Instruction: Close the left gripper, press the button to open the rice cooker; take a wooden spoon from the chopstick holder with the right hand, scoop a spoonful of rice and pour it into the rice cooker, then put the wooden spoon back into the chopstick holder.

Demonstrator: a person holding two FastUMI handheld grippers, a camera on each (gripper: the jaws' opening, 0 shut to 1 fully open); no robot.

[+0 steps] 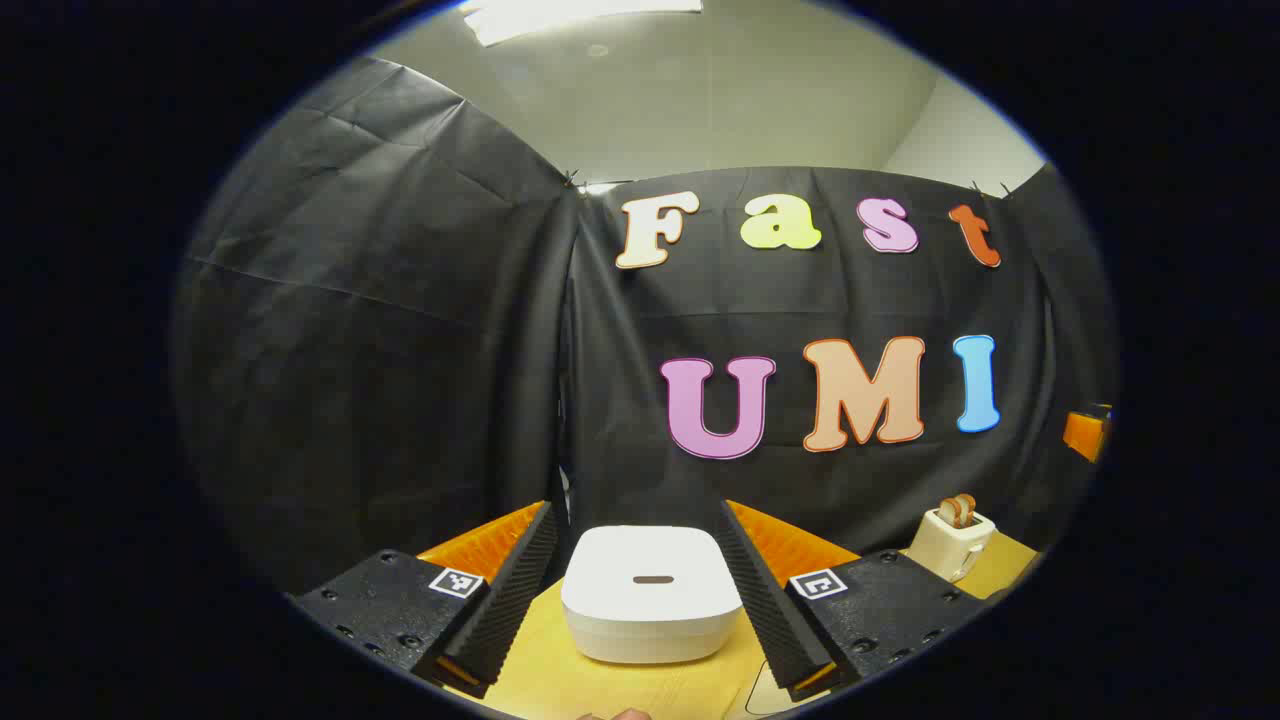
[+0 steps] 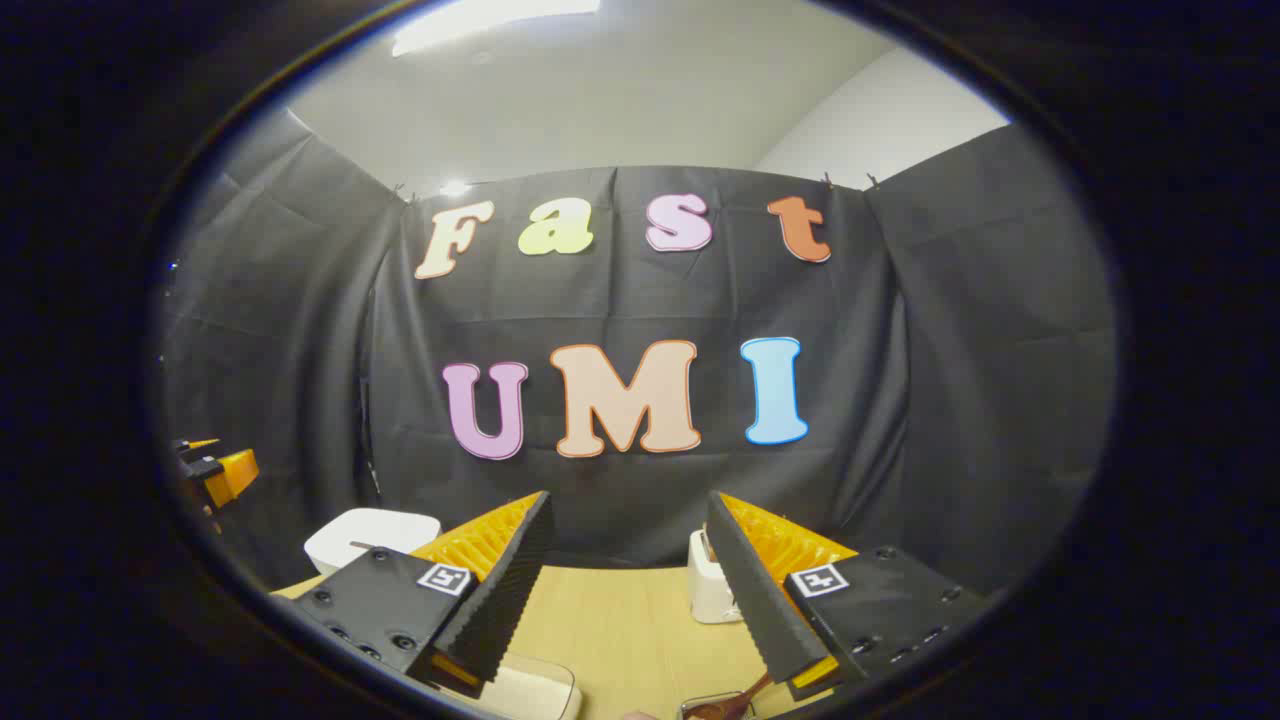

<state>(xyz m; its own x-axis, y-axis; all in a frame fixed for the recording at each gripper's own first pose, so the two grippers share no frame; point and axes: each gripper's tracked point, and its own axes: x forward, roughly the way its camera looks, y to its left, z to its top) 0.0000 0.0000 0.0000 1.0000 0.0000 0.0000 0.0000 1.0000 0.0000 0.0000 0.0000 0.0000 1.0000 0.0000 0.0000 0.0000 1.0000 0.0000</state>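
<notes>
In the left gripper view, the left gripper (image 1: 640, 590) is spread wide with nothing between its fingers; the white rice cooker (image 1: 652, 592) sits closed on the wooden table (image 1: 560, 675) in the gap, at 12 o'clock from the fingertips, with bare table showing on both flanks between cooker and fingers. The cooker's lid carries a dark slot-shaped button (image 1: 653, 579) at centre front. A cream toaster (image 1: 951, 542) with two slices standing in it sits toward 2 o'clock, near the table's far right edge, well apart from the cooker. In the right gripper view, the right gripper (image 2: 625, 590) is likewise wide open and empty, with clear table ahead up to the black cloth wall (image 2: 620, 480). The toaster shows partly behind the right finger; the cooker lies at 10 o'clock by the table's left edge. A square fiducial tag (image 2: 443, 578) is fixed on each finger mount; no brand or readable text can be made out on the appliances.
</notes>
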